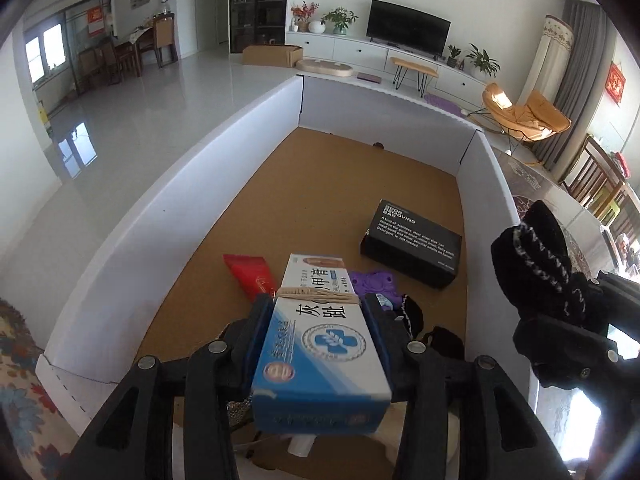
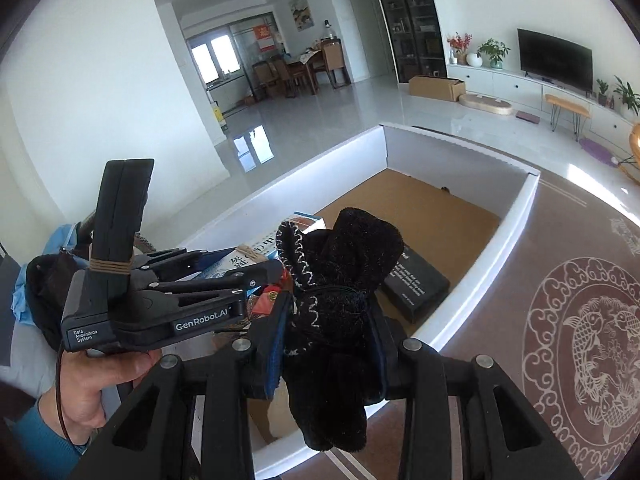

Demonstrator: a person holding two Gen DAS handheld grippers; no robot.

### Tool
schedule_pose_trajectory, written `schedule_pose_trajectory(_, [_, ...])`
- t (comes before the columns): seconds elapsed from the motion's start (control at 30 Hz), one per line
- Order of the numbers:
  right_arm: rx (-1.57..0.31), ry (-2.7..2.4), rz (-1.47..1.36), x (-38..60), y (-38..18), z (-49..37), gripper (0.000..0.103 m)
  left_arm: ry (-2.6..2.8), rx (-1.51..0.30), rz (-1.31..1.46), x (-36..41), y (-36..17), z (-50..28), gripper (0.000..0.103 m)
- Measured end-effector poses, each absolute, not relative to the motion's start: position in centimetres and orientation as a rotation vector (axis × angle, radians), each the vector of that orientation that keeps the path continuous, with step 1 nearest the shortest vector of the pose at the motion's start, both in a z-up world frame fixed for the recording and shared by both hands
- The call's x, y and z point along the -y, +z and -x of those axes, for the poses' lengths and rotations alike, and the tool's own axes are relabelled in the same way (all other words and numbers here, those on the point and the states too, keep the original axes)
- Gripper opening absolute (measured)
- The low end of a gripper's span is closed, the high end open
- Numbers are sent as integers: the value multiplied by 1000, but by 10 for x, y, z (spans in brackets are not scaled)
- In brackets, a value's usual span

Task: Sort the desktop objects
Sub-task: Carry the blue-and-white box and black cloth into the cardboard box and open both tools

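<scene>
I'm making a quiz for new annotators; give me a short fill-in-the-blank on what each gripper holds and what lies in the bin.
1. The left gripper is shut on a blue and white ____.
2. The right gripper is shut on a fuzzy ____ glove with white stitching.
3. On the white bin's cork floor, the black box bears ____ lettering.
4. The tube beside the purple item is ____.

Missing words: box; black; white; red
</scene>
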State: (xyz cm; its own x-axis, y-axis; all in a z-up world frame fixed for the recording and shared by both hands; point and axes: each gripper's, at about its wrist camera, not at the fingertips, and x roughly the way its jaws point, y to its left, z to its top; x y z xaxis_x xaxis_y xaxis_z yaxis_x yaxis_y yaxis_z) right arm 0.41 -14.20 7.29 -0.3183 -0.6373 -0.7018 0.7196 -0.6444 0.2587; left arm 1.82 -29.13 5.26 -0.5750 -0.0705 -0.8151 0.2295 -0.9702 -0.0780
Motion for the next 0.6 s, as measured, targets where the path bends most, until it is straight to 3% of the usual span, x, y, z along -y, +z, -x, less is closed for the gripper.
schedule_pose_trajectory(0.03, [-143, -2006, -1064, 152, 63, -1, 48, -2601, -255, -1368, 292, 47, -18, 58])
schedule_pose_trajectory(0.07, [-152, -1989, -1103, 159, 55, 3, 67, -2577, -246, -1365, 293, 45, -19, 70])
schedule_pose_trajectory(0.1, [-161, -2006, -1123, 161, 51, 5, 72, -2567, -239, -1351, 292, 45, -20, 83])
schedule_pose_trajectory(0.17, [-123, -2017, -1124, 152, 50, 9, 77, -2560, -213, -1283, 287, 49, -24, 95])
schedule_pose_trajectory(0.3, [-86, -2104, -1079, 123, 66, 11, 95, -2418, -95, -1163, 284, 63, -28, 98])
schedule_pose_trajectory(0.47, [-140, -2162, -1047, 111, 83, 13, 97, -2352, -113, -1216, 286, 62, -38, 98])
schedule_pose_trajectory(0.6, [-185, -2179, -1041, 112, 85, 12, 97, -2380, -239, -1219, 289, 62, -55, 98])
